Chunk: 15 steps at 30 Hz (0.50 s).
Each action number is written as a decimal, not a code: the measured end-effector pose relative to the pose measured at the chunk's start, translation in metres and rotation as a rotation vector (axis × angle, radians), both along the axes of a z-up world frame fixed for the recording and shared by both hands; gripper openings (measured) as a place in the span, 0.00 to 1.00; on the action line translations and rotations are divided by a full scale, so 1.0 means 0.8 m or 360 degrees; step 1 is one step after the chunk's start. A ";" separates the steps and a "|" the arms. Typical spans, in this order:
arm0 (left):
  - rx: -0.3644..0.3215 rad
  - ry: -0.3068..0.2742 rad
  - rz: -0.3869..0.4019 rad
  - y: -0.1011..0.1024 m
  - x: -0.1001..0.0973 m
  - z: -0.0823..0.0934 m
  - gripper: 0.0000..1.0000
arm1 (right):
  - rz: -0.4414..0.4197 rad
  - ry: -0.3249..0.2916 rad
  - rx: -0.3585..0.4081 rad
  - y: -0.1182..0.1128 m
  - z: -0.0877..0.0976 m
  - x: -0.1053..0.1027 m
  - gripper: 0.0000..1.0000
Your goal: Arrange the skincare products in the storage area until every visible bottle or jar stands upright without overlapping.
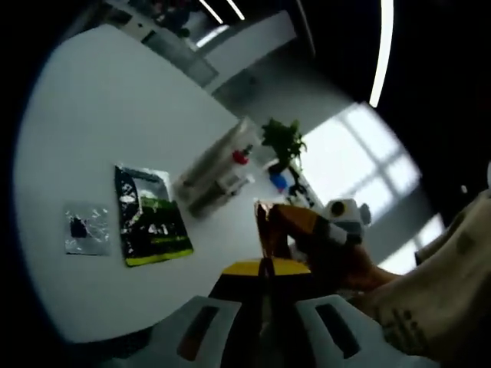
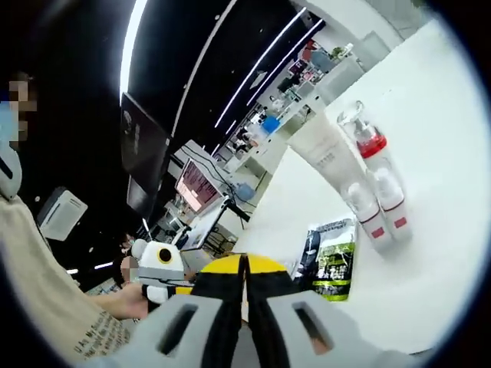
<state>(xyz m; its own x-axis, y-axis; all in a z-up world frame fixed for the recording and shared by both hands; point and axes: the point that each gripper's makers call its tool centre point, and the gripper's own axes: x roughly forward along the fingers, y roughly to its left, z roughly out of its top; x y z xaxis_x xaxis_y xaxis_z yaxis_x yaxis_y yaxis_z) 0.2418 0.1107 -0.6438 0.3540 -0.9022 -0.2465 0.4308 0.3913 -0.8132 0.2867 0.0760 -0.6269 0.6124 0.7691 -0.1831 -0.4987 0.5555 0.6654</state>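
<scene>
While both the left gripper [image 1: 265, 287] and right gripper [image 2: 244, 295] hover clenched and empty, the bottles [image 2: 380, 195] lie untouched; approach required.

Bottles [image 1: 219, 172] blurred and small in left gripper view, pouch [image 2: 331, 261] lettering illegible, background shelves [image 2: 307, 65] indistinct

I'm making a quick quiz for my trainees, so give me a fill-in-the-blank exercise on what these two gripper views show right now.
1. The left gripper's jaws are ____.
2. The tallest clear bottle has a ____ collar below its cap.
3. The dark green sachet lies ____ on the white table.
4. Beside the sachet lies a small ____ foil packet.

Missing words: shut; red; flat; silver
</scene>
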 end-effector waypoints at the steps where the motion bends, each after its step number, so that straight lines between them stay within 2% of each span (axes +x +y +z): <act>1: 0.0001 0.0005 0.0004 0.001 0.000 -0.001 0.00 | 0.0010 -0.0008 -0.0035 0.002 -0.002 0.000 0.01; 3: 0.0009 0.0034 0.0023 0.004 0.000 -0.004 0.00 | 0.0041 -0.0030 -0.0128 0.007 -0.007 0.001 0.01; 6: 0.0039 0.0136 0.0110 0.015 0.005 -0.016 0.00 | 0.0083 -0.0110 -0.0231 0.016 -0.008 0.003 0.01; 9: 0.0058 0.0154 0.0129 0.022 0.008 -0.021 0.00 | 0.0132 -0.0171 -0.0352 0.025 -0.011 0.004 0.01; 13: 0.0069 0.0182 0.0144 0.027 0.008 -0.025 0.00 | 0.0148 -0.0148 -0.0520 0.028 -0.027 0.010 0.01; 15: 0.0070 0.0197 0.0152 0.028 0.010 -0.027 0.00 | 0.0146 -0.0135 -0.0561 0.028 -0.033 0.012 0.01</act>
